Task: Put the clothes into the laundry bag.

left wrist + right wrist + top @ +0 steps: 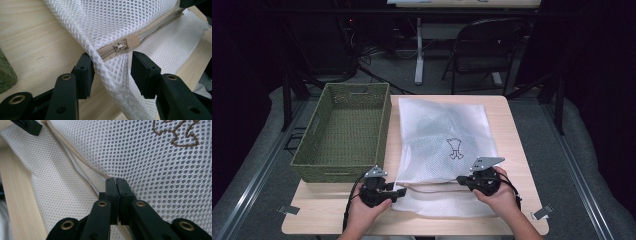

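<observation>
A white mesh laundry bag with a beige zipper and a brown embroidered figure lies flat on the pale wooden counter, just to the right of an olive-green woven basket. The zipper runs along the bag's near edge, between the two hands.

Left tool: in the left gripper view its black jaws stand apart, straddling a raised fold of mesh at the zipper's closed end. One pad touches the fold; the other is clear of it. The metal zipper slider lies just beyond the jaw tips, beside a beige fabric end tab. The placement suggests the tool is lining up on the slider or the fabric beside it, so that the zipper can be drawn along its track.

Right tool: its jaws are pressed together, clamped on the bag's edge at the zipper seam. Judged purpose: to anchor the far end and keep the seam taut, so that the mesh does not bunch when the slider is pulled.

The basket stands empty, presumably awaiting the bag or its contents.
</observation>
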Available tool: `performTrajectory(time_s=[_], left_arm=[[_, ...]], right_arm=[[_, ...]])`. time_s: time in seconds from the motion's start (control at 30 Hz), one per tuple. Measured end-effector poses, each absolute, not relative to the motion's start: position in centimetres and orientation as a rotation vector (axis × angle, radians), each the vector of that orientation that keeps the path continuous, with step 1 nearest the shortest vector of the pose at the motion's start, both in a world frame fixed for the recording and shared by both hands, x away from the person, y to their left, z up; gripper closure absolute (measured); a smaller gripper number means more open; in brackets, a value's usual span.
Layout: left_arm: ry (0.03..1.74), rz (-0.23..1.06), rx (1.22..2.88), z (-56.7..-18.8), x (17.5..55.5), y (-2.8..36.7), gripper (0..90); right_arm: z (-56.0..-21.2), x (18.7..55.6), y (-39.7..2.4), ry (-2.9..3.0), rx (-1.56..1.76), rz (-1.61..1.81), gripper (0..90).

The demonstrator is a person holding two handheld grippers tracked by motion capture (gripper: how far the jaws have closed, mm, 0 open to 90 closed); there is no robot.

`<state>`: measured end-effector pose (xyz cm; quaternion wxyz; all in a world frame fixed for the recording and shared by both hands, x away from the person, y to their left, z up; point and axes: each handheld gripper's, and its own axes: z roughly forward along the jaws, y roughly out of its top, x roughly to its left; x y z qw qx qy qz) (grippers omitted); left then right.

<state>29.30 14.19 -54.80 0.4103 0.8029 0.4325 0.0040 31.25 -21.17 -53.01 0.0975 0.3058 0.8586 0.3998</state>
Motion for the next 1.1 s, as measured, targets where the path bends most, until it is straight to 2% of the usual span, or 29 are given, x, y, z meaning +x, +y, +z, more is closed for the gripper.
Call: performTrajectory(time_s=[0.37,0.97,1.1], left_arm=[[1.068,0.051,2.048,-54.7,28.9,13.7,69.9],[1.054,0.065,2.055,-54.8,28.5,13.6,72.3],[1.056,0.07,2.06,-54.8,28.5,13.6,73.6]], right_arm=[[-54.7,32.2,-20.5,2.595,0.925,1.104,89.1],[-56.4,32.7,-19.7,2.671,0.933,0.997,88.9],[-56.1,32.6,-19.9,2.659,0.946,1.024,85.8]])
